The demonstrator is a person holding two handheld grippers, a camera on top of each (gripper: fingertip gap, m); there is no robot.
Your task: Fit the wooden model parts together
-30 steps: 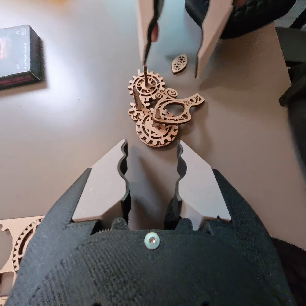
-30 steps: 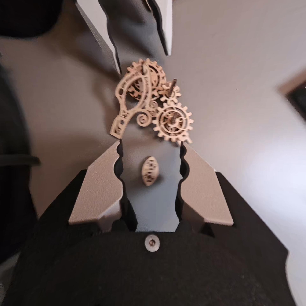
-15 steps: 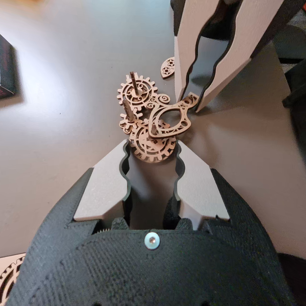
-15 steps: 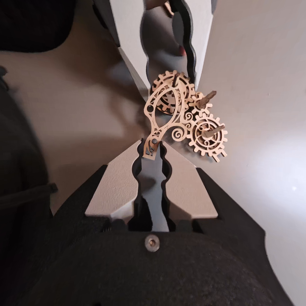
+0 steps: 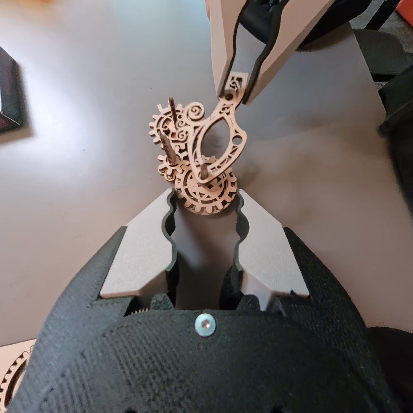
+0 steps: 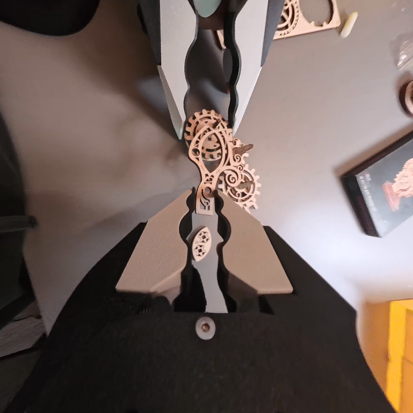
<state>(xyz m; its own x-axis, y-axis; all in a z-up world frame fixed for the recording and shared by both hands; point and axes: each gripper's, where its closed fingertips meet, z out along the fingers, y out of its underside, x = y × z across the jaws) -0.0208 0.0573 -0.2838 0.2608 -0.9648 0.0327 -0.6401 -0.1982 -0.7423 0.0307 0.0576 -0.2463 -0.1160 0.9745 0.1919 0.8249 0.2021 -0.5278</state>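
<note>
Lifted since half a second ago, the scrollwork frame [image 5: 220,136] now tilts up off the tabletop [image 5: 85,93], its tab end pinched between the fingers of the right hand-held gripper [image 6: 206,201], which were narrowing on it then. Nearest in the left wrist view, the left hand-held gripper [image 5: 204,194] is spread wide, its tips flanking the large gear [image 5: 206,194] at the frame's low end; whether they touch it I cannot tell. A dark peg [image 5: 203,173] pokes through the frame there. Beyond sit a small gear [image 5: 171,166] and another large gear [image 5: 164,127], each with an upright peg. A small leaf-shaped wooden piece [image 6: 200,243] lies on the tabletop beneath the right hand-held gripper, and a dark box [image 6: 382,196] rests farther off
</note>
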